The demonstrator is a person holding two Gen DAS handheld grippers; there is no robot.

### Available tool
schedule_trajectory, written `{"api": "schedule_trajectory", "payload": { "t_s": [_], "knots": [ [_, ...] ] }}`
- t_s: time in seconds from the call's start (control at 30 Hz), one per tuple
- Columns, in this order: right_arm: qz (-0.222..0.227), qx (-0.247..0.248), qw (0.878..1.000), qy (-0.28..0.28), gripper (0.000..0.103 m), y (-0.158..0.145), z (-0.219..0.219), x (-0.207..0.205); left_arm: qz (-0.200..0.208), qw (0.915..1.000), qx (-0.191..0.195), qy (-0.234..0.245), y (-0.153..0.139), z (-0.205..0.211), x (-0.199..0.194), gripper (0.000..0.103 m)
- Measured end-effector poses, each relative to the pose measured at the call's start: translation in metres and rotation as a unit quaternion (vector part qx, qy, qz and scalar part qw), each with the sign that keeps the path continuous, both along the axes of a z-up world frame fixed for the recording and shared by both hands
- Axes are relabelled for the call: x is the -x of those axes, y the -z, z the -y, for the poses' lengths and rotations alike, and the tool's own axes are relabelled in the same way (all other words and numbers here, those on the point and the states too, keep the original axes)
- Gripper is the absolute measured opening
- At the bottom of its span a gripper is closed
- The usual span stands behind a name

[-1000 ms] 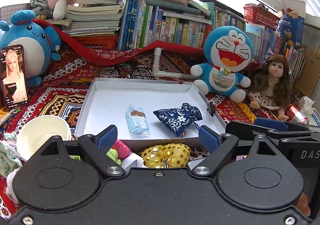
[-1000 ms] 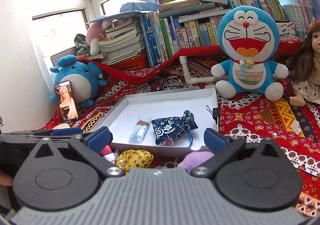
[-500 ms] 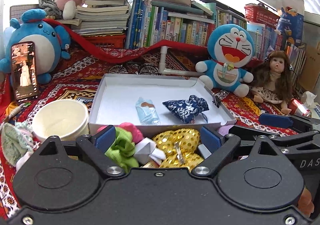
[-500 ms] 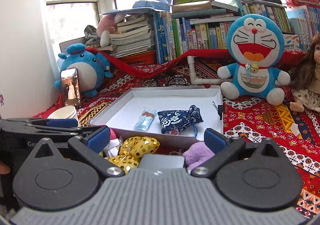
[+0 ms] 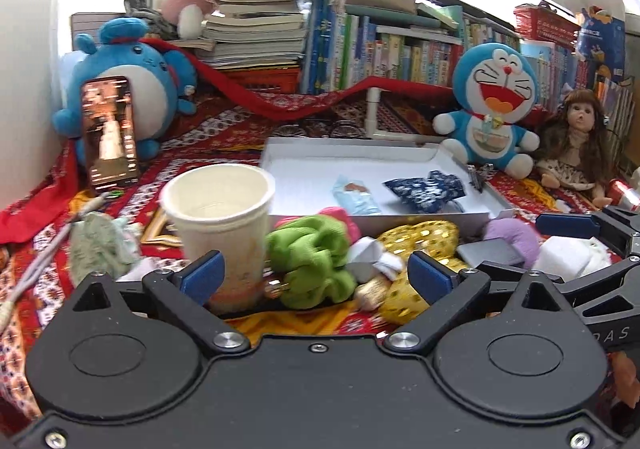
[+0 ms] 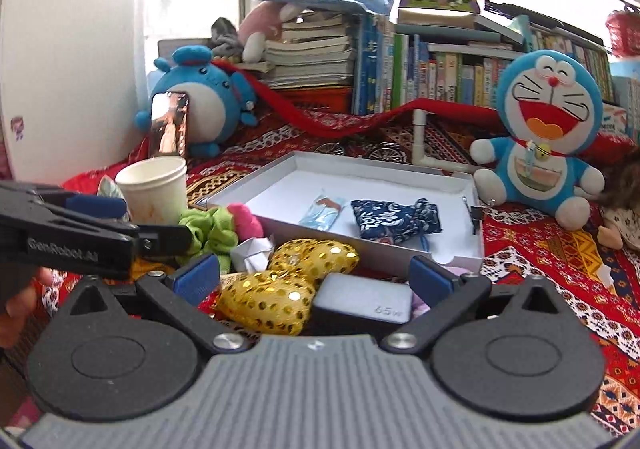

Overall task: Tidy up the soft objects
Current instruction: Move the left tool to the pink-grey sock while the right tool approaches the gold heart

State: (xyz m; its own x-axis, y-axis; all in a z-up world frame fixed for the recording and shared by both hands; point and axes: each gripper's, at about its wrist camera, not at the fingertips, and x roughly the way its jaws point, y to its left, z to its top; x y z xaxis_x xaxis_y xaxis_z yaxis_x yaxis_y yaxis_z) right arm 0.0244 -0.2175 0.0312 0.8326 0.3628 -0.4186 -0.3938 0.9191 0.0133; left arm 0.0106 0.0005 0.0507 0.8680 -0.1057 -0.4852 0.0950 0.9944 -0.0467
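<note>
Left gripper (image 5: 316,275): jaws opening, empty; green scrunchie (image 5: 310,257) between tips. Right gripper (image 6: 314,275): wide, empty. Risk: paper cup (image 5: 218,209) beside left tip got toppled.

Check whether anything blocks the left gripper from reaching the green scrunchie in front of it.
Nothing visible does. The green scrunchie lies straight ahead of the left gripper, whose jaws are opening with nothing gripped. The paper cup stands close beside the scrunchie, just behind the left finger, so it could get bumped.
</note>
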Motion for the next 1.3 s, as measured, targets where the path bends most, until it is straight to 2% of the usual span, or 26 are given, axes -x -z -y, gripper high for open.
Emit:
{"api": "schedule_trajectory", "payload": {
  "t_s": [0.43,0.83,1.3],
  "knots": [
    [0.034,0.118,0.992,-0.015,0.103,0.020,-0.045,0.006,0.009,0.9954,-0.041,-0.086,0.023,-0.047,0.013,0.100],
    [0.049,0.195,0.979,-0.023,0.103,0.035,-0.073,-0.001,-0.011,0.9905,-0.012,-0.137,0.039,-0.075,-0.003,0.100],
    [0.023,0.226,0.973,-0.043,0.103,0.038,-0.082,-0.025,-0.035,0.9892,0.017,-0.141,0.053,-0.083,-0.020,0.100]
  ]
}}
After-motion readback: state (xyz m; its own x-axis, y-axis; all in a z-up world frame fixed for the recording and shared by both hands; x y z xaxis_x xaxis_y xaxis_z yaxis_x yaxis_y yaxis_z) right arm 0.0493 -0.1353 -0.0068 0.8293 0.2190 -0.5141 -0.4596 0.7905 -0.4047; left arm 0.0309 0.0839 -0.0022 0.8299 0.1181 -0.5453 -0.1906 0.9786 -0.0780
